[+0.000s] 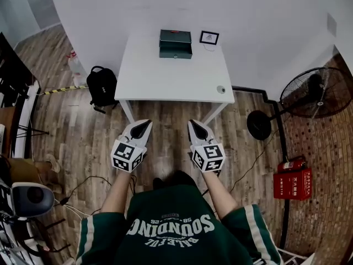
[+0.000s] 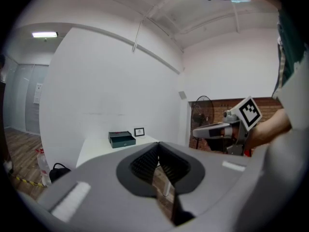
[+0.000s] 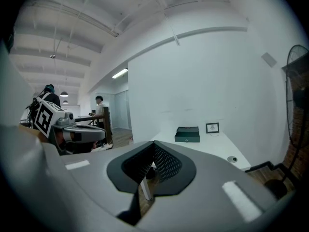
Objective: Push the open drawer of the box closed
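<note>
Holding left gripper [image 1: 146, 123] and right gripper [image 1: 193, 125] pressed shut, empty, we face the box [image 1: 175, 37] at twelve o'clock, well apart, drawer [image 1: 175, 53] toward us.

We look down on a plank wood floor [image 1: 83, 142] and a white table [image 1: 165, 79] set against a white wall [image 1: 248, 10]. A black backpack [image 1: 102, 86] sits left of it, a standing fan [image 1: 311, 91] to its right, and a strip light [image 2: 44, 34] glows overhead.
</note>
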### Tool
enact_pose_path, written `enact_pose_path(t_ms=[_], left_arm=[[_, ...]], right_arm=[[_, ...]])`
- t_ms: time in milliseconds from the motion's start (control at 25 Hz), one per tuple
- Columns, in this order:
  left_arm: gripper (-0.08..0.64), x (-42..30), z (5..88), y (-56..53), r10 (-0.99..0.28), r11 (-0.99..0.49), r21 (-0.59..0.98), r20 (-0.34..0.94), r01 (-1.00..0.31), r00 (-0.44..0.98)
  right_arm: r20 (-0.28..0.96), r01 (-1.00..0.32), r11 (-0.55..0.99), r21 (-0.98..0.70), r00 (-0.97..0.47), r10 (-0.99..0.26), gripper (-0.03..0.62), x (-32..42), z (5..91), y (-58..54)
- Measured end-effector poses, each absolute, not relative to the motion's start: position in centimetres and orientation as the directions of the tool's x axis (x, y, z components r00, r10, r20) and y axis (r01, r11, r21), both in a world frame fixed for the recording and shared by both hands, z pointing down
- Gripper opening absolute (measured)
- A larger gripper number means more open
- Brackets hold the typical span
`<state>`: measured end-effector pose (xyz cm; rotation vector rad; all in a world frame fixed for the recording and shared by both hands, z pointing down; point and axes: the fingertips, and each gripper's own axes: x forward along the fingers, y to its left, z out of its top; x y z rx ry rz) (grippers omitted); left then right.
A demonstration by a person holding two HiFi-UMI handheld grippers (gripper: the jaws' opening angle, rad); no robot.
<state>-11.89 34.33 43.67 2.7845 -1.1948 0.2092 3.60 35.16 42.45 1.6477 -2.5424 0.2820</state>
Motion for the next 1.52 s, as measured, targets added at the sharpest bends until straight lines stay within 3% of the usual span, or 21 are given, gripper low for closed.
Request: enact_pose_path(t_ms=[520,1520], left_arm=[[0.052,-11.0,45.3,28.5,-0.698,-0.695,0.049,0.189,-0.717,0.69],[0.054,-4.0,45.6,-1.0,-0.768,-0.592,0.06,0.26,-0.804,0.585]], right_arm=[[0.208,-0.909,0.391,-0.146,-0.415,-0.886,0.002,4.4,44.8,29.4],[0.225,-0.866,0.469,-0.172,-0.498,-0.837,0.0,11.6,44.0,-4.1]])
